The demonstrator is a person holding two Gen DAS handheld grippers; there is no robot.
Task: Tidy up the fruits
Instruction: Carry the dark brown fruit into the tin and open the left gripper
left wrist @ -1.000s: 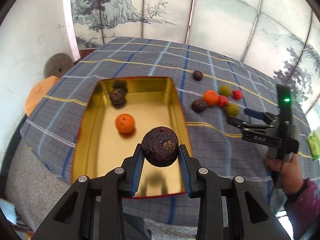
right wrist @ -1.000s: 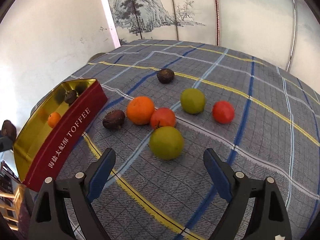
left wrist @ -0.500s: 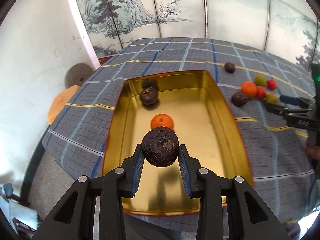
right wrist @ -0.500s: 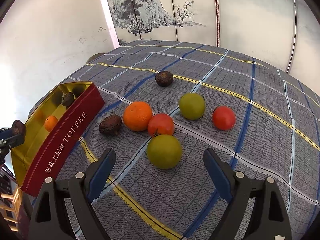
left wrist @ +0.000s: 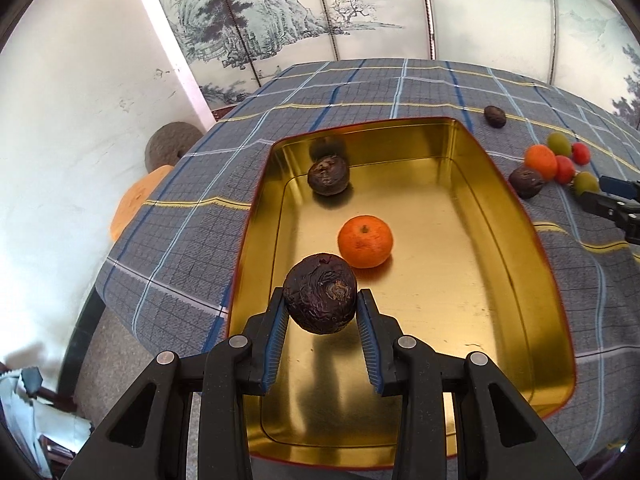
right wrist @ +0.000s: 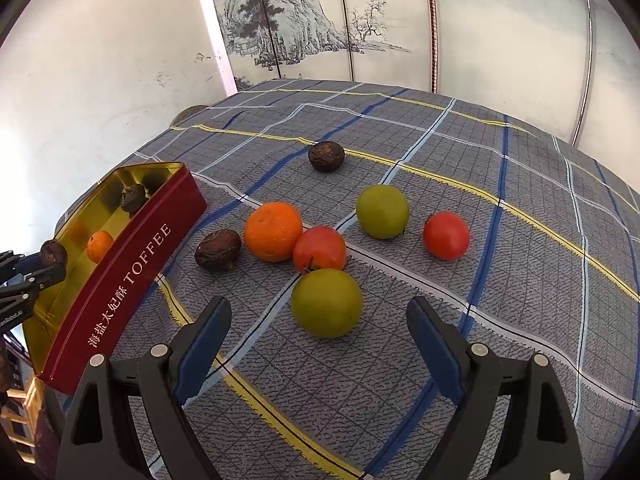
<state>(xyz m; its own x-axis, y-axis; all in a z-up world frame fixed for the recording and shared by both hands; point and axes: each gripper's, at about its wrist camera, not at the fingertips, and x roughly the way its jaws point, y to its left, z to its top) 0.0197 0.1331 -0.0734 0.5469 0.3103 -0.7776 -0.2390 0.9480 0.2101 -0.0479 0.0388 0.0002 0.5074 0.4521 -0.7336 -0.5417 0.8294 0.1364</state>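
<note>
My left gripper point(left wrist: 320, 312) is shut on a dark wrinkled passion fruit point(left wrist: 320, 292) and holds it above the near part of the gold tin point(left wrist: 512, 220). The tin holds an orange point(left wrist: 365, 241) and another dark fruit point(left wrist: 328, 174). My right gripper point(right wrist: 318, 320) is open and empty, just short of a green fruit point(right wrist: 327, 303). Beyond that fruit lie a red tomato point(right wrist: 319, 249), an orange point(right wrist: 273, 231), a dark fruit point(right wrist: 218, 249), a second green fruit point(right wrist: 382, 211), a second tomato point(right wrist: 446, 235) and a far dark fruit point(right wrist: 326, 155).
The tin's red side point(right wrist: 132, 276) reads TOFFEE and stands at the table's left edge. The checked cloth point(right wrist: 500, 200) covers a round table. A painted screen point(left wrist: 280, 24) and a white wall stand behind. A millstone point(left wrist: 170, 150) lies on the floor at left.
My left gripper has moved in over the tin with the dark fruit, so the tin now fills its view. My right gripper has drifted slightly nearer the green fruit.
</note>
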